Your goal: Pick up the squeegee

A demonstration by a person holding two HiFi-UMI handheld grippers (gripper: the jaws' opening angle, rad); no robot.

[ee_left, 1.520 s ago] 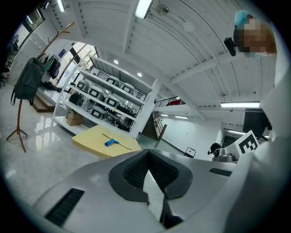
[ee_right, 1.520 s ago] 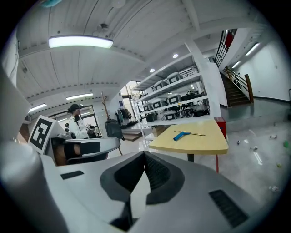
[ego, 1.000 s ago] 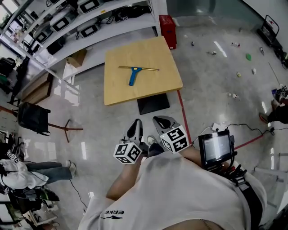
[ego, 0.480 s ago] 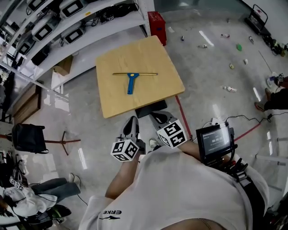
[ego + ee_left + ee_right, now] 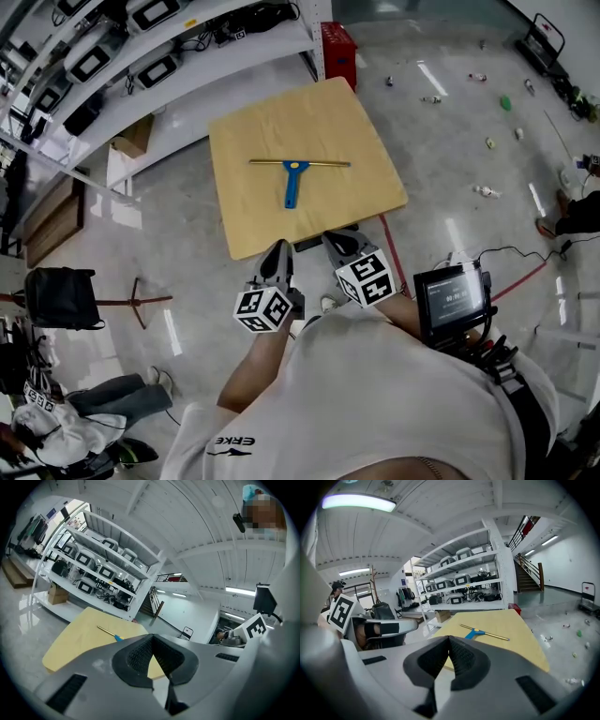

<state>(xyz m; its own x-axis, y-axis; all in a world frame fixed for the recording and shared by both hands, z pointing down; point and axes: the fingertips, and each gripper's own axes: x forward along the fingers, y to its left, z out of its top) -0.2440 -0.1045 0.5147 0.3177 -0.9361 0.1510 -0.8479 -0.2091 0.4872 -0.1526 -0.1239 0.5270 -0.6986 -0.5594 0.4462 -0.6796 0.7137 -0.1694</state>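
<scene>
Squeegee point(image 5: 294, 180) on table point(image 5: 258, 211), well ahead of fingers point(image 5: 280, 262)

A square light-wood bench point(image 5: 272, 131) stands on a glossy grey floor point(image 5: 450, 141). Beyond its far edge runs a white metal shelving rack point(image 5: 234, 42) loaded with dark devices. A red plastic crate point(image 5: 337, 47) sits near the bench's far right corner. A brown cardboard box point(image 5: 131, 136) lies off its left edge. Small bits of litter point(image 5: 486, 190) are scattered on the floor to the right.
</scene>
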